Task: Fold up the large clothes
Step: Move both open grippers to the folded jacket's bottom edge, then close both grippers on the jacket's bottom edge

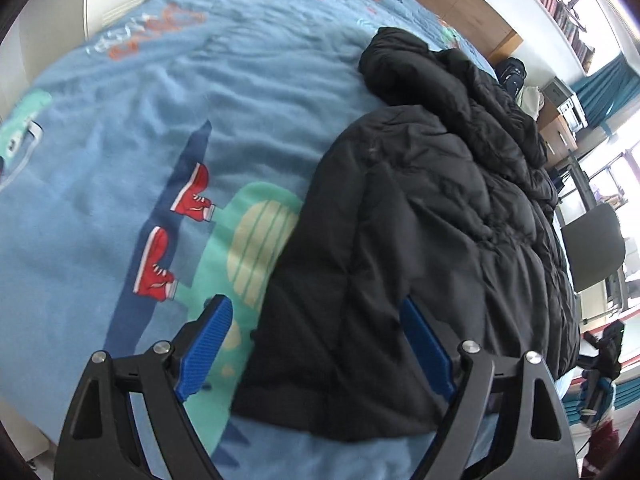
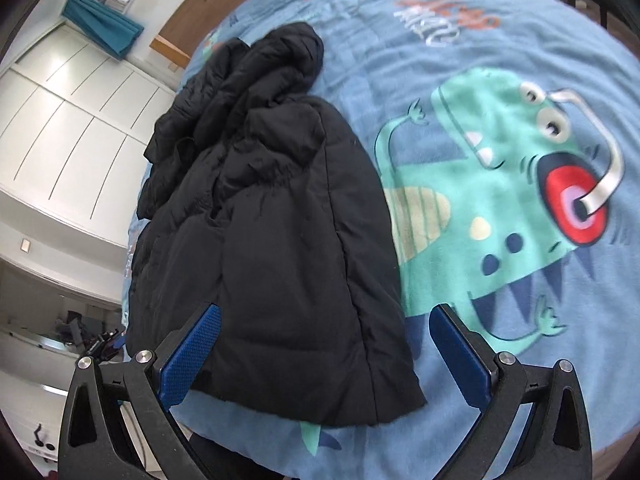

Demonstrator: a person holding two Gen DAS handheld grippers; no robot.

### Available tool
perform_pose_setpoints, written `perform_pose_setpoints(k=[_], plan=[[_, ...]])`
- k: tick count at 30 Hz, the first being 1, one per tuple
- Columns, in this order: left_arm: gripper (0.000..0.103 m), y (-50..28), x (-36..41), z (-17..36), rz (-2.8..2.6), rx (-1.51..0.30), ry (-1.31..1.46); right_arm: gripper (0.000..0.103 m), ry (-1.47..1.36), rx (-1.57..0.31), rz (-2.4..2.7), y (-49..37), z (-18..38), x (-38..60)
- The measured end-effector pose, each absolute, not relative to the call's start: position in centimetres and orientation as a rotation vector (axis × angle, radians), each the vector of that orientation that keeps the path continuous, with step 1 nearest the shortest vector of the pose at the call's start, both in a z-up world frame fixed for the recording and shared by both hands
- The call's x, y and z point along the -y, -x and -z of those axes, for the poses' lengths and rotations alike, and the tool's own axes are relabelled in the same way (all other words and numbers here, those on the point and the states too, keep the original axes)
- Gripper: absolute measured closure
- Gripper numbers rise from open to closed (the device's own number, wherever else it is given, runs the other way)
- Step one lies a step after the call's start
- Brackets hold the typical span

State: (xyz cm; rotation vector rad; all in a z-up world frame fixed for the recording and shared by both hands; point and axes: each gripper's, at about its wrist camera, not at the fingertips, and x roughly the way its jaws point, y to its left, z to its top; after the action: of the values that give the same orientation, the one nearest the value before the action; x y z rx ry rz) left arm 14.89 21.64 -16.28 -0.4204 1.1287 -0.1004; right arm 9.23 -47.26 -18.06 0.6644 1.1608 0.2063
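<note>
Lying on the bed [image 1: 120,128] near its front edge, the black puffer jacket [image 2: 280,240] appears only partly folded — hood end bunched, hem still flat. The left hand-held gripper [image 1: 316,344] and right hand-held gripper [image 2: 324,344] hover wide, empty.

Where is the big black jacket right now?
The black jacket lies on the blue monster bedspread, covering part of the green monster print. In both wrist views its near hem sits between the open blue fingers, at the bed's near edge.
</note>
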Motion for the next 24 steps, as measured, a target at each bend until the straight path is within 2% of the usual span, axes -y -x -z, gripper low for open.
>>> perform_pose_setpoints(k=[15,19,24], plan=[[0.015,-15.9,-22.4,21.0,0.266,-1.157,0.63,0.001,-0.683,-1.249,-0.311,-11.1,22.3,44.6],[0.015,-15.5,-21.3,20.6,0.26,-1.157,0.586,0.001,-0.691,-1.248,-0.305,-11.1,22.3,44.6],[0.015,-15.0,-18.0,20.0,0.196,-1.145,0.4,0.001,-0.679,-1.253,-0.29,-11.4,22.3,44.3]])
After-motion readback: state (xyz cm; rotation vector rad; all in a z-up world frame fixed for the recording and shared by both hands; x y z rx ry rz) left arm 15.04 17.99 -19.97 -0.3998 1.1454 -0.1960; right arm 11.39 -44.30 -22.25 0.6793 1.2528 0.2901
